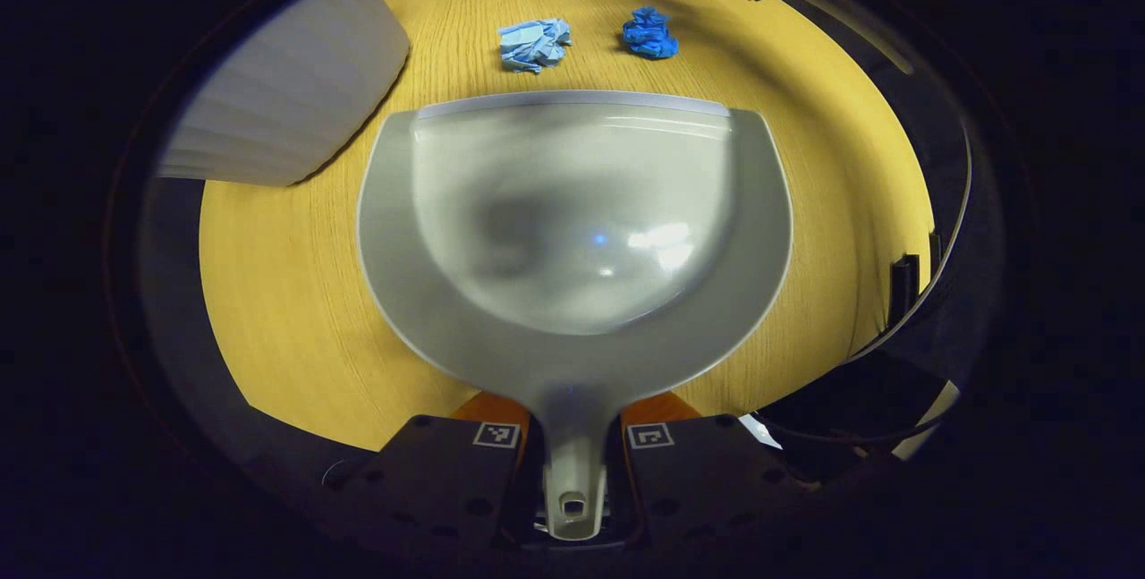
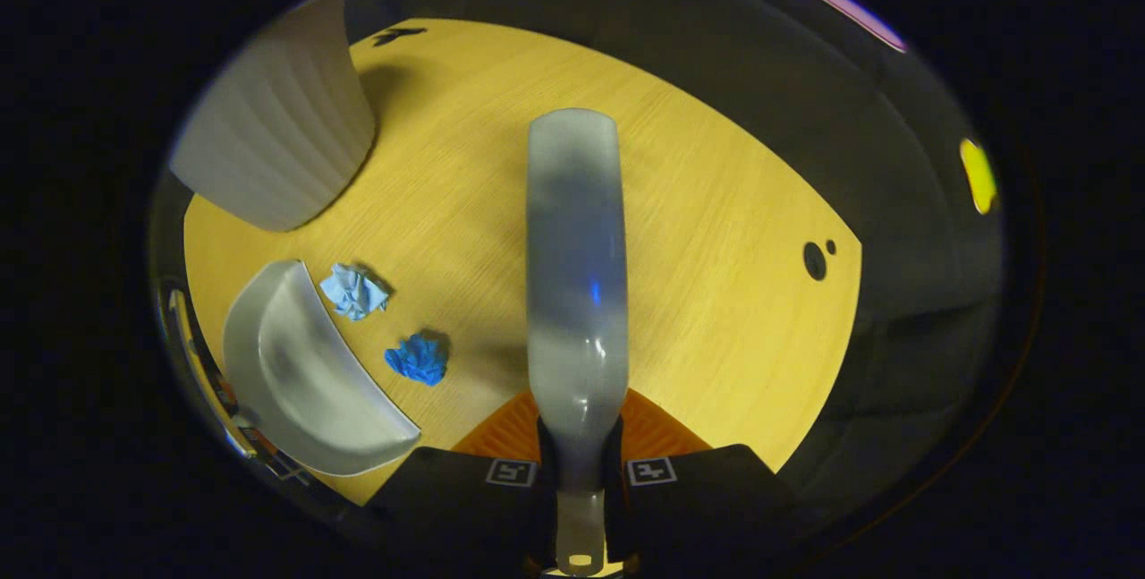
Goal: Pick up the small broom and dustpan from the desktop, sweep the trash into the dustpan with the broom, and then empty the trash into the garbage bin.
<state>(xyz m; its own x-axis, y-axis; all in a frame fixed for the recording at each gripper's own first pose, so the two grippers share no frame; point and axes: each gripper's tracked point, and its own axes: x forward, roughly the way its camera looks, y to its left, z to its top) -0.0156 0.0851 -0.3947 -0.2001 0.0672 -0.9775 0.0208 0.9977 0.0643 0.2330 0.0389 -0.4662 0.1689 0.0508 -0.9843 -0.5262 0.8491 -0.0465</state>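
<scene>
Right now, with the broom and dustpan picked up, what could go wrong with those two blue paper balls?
1. The dark blue paper wad and the pale blue paper wad lie apart in front of the dustpan, so one sweep may catch just one.
2. They look light; a hard flick of the broom could send them past the dustpan's lip.
3. The left claw holds only the dustpan's thin handle, so a push might twist it.

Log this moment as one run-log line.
left tongs: shut on dustpan | right tongs: shut on broom | paper wads: unswept
</scene>
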